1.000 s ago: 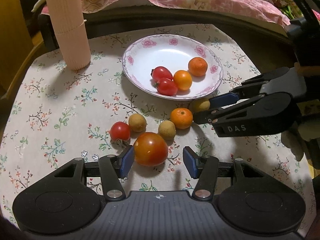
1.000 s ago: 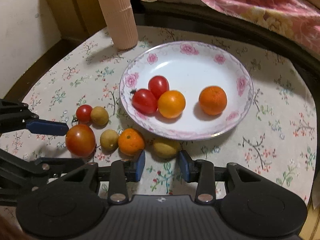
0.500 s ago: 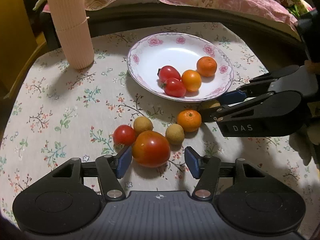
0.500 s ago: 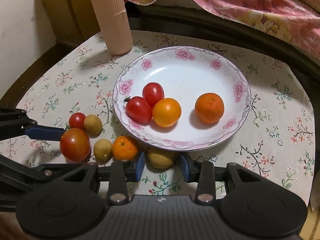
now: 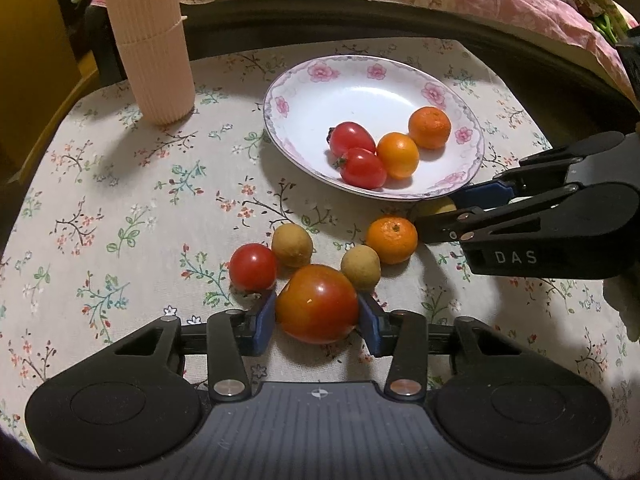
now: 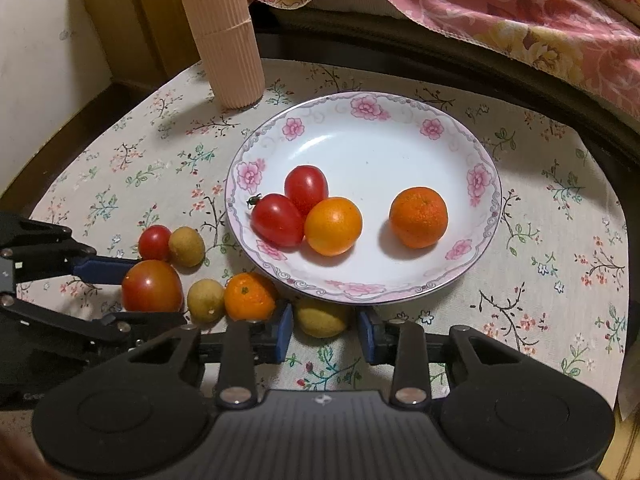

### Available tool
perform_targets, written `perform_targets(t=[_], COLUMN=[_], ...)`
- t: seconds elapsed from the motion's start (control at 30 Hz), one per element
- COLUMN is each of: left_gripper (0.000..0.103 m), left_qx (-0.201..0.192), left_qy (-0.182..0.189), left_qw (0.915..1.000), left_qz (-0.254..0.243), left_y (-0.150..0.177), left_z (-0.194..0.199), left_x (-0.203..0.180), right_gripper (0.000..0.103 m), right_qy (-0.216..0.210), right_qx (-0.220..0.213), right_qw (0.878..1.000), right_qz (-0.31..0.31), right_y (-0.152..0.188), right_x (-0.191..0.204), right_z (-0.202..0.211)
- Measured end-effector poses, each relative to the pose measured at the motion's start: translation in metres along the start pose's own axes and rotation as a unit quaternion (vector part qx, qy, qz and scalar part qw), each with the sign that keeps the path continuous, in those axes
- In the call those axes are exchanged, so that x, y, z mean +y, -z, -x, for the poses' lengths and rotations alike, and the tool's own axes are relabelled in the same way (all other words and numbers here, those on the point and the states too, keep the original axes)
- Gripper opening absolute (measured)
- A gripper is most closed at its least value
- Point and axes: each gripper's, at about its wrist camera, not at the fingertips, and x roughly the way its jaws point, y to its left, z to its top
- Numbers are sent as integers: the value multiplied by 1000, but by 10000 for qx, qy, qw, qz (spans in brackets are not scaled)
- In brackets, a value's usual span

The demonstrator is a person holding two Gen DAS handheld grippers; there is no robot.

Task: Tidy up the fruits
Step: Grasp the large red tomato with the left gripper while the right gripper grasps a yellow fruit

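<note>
Left gripper: the left gripper [image 5: 318, 316] has just been closing, and its blue pads now press both sides of the big red-orange tomato [image 5: 317, 303], which sits on the flowered tablecloth [image 5: 132, 216] at the near edge.
Right gripper: the right gripper [image 6: 325, 330] has just been closing a little around the small yellow-green round fruit [image 6: 322, 318]; a thin gap shows at each pad, so it is apart, not yet clamped.
Meaning: I judge both hands are at the grasp step; the lift toward the white plate with pink flowers [image 6: 486, 184] is the next one.
Task things: four fruits lie in the plate; a small red tomato [image 5: 253, 266], two tan round fruits [image 5: 292, 245] and a small orange mandarin [image 5: 392, 239] wait on the cloth, near the plate.
Hidden: the yellow-green fruit is half under the plate rim, and in the left view the right gripper covers most of it.
Cut off: the ribbed beige cylinder [image 5: 150, 40], far left, loses its top.
</note>
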Motion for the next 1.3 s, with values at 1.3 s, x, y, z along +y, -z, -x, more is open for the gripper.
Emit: perform_targets(t=[1.3], left_gripper=[56], left_qx=[245], left_qy=[174], left_qw=[9990], left_qz=[-336], left_y=[20], left_z=[4], left_x=[-23], right_gripper=[30], right_qy=[135], right_qx=[-160], right_qw=[9989], right_qz=[431], right_y=[15], right_x=[8], right_z=[5])
